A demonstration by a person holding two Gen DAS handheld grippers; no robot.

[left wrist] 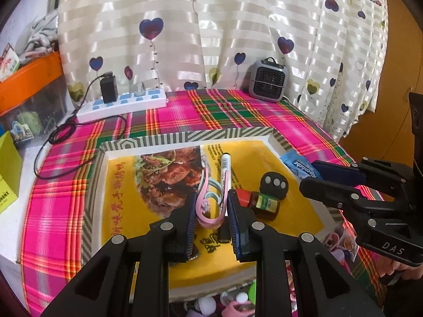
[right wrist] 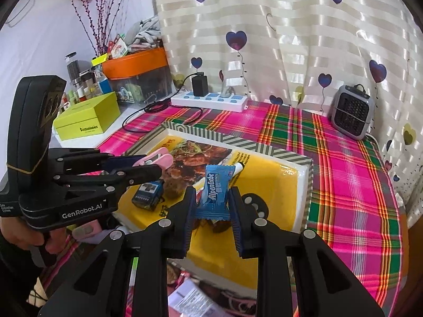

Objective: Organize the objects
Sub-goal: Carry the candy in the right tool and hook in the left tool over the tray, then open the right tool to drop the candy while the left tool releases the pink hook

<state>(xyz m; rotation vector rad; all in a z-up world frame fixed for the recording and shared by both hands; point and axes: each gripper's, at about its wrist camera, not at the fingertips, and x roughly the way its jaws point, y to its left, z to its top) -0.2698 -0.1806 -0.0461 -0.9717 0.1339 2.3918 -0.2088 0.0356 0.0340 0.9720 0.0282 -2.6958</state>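
Observation:
My left gripper [left wrist: 211, 206] is shut on a pink and pale-blue hair clip [left wrist: 211, 198], held above a shallow box [left wrist: 185, 137] with a striped rim and a yellow food-poster lining. My right gripper [right wrist: 212, 206] is shut on a blue Alpenliebe candy packet [right wrist: 215, 187], also over the box [right wrist: 238, 141]. In the box lie a white marker pen [left wrist: 226, 165], a black remote fob [left wrist: 275, 185] and a small brown bottle [left wrist: 261, 203] with a red cap. The right wrist view also shows a small blue device [right wrist: 148, 194] in the box and the left gripper [right wrist: 158, 162] with the clip.
A pink plaid cloth [left wrist: 238, 111] covers the table. At the back stand a white power strip [left wrist: 124, 104] with a black charger, and a grey mini heater [left wrist: 268, 80] against the heart-print curtain. A lime box [right wrist: 87, 120] and an orange-lidded bin [right wrist: 137, 63] sit left. Loose items lie in front of the box.

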